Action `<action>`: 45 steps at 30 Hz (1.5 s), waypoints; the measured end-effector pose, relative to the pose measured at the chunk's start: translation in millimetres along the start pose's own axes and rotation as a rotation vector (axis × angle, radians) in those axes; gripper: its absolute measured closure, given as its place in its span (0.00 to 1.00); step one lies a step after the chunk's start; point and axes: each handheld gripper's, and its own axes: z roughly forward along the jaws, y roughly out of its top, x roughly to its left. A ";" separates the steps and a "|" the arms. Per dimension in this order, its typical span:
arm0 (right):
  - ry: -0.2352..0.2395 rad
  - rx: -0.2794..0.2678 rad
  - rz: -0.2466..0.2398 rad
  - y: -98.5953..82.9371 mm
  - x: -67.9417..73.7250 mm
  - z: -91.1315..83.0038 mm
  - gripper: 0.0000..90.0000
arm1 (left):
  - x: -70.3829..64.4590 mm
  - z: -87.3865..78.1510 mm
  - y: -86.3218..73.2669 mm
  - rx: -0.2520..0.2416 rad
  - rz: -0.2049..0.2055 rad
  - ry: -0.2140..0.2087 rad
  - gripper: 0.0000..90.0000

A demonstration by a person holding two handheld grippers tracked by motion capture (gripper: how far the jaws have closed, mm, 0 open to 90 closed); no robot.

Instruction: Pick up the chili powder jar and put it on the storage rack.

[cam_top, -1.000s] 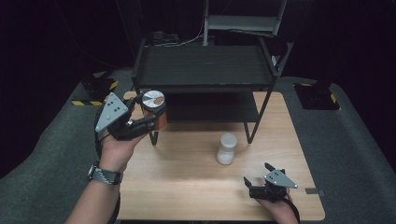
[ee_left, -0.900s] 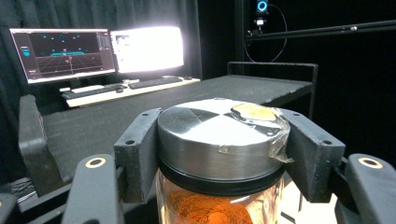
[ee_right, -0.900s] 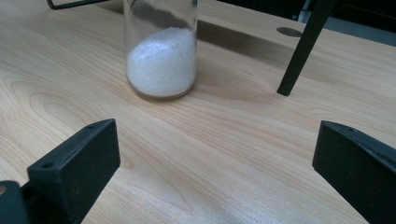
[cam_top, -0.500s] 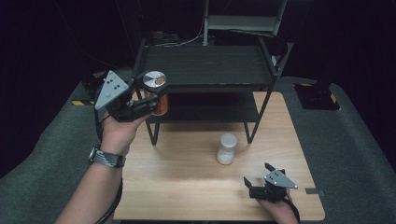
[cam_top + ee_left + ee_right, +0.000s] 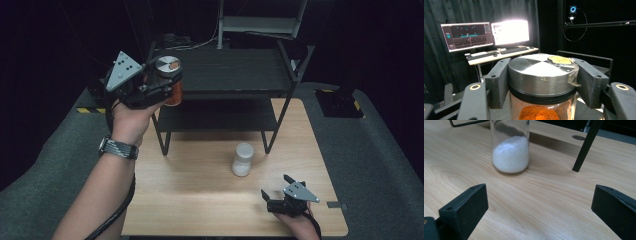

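Gripping the orange-powder jar (image 5: 170, 80) just under its steel lid (image 5: 541, 70), the left gripper (image 5: 159, 86) is holding it above the shelf rack's (image 5: 235, 75) top front-left corner. Risks: jar slipping, or clipping the rack's raised edge. Right gripper (image 5: 280, 192) is resting wide open near the table's (image 5: 200, 200) front-right corner. No readable labels.

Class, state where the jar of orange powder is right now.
In the high view the jar of orange powder is off the table, gripped by the left gripper at the black rack's top-left corner.
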 end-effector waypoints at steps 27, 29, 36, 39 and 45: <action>0.013 -0.009 0.006 -1.7 -2.7 -0.5 0.00 | 1.2 61.2 5.0 0.006 -0.031 0.032 0.39; 0.015 -0.010 0.007 -1.8 -3.0 -0.6 0.00 | 0.8 65.1 3.4 0.006 -0.032 0.035 0.39; 0.018 -0.012 0.008 -2.3 -3.7 -0.8 0.00 | 4.3 74.1 0.1 0.015 -0.050 0.044 0.39; 0.018 -0.013 0.006 -2.4 -3.6 -0.8 0.00 | 6.3 75.5 -2.3 0.014 -0.058 0.048 0.39; 0.016 -0.014 0.008 -2.6 -3.3 -1.1 0.00 | 9.0 76.6 -8.1 0.010 -0.071 0.049 0.39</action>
